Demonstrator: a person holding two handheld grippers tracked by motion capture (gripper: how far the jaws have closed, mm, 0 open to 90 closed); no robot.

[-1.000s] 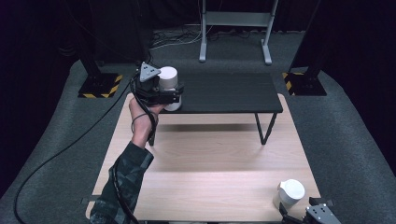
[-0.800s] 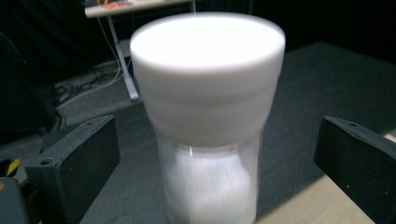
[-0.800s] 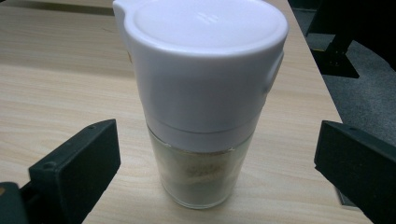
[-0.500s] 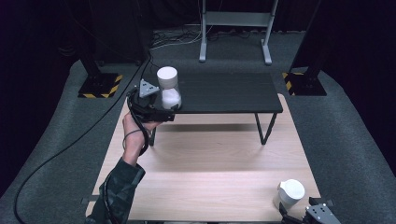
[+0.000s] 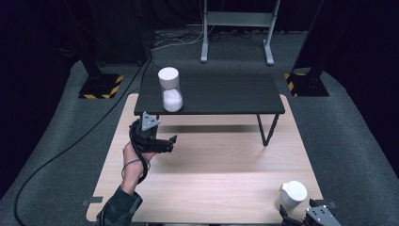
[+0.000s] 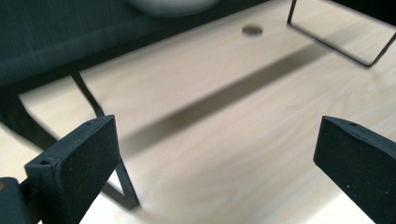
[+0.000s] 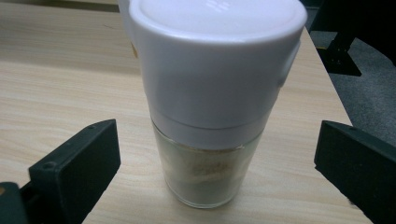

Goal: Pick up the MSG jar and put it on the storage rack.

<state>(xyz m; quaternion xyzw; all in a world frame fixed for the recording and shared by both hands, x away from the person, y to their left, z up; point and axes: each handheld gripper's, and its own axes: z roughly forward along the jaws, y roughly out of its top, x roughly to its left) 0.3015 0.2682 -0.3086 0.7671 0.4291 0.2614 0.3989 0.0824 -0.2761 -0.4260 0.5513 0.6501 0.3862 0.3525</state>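
A jar with a white lid and white grains inside stands upright near the left front edge of the low black table. My left gripper is held in a hand over the wooden tabletop, in front of and below that jar, open and empty. In the left gripper view its jaws stand wide apart, with the jar's base at the top edge. A second white-lidded jar stands at the front right. My right gripper is open around this second jar without touching it.
The black table stands on thin wire legs atop the wooden tabletop. A cable trails from the left gripper across the grey floor. Black stands with yellow-striped bases flank the table, and a grey metal frame stands behind.
My left gripper has let go of the jar on the black table and drawn back toward the person, lower over the wood. The right gripper has stayed put.
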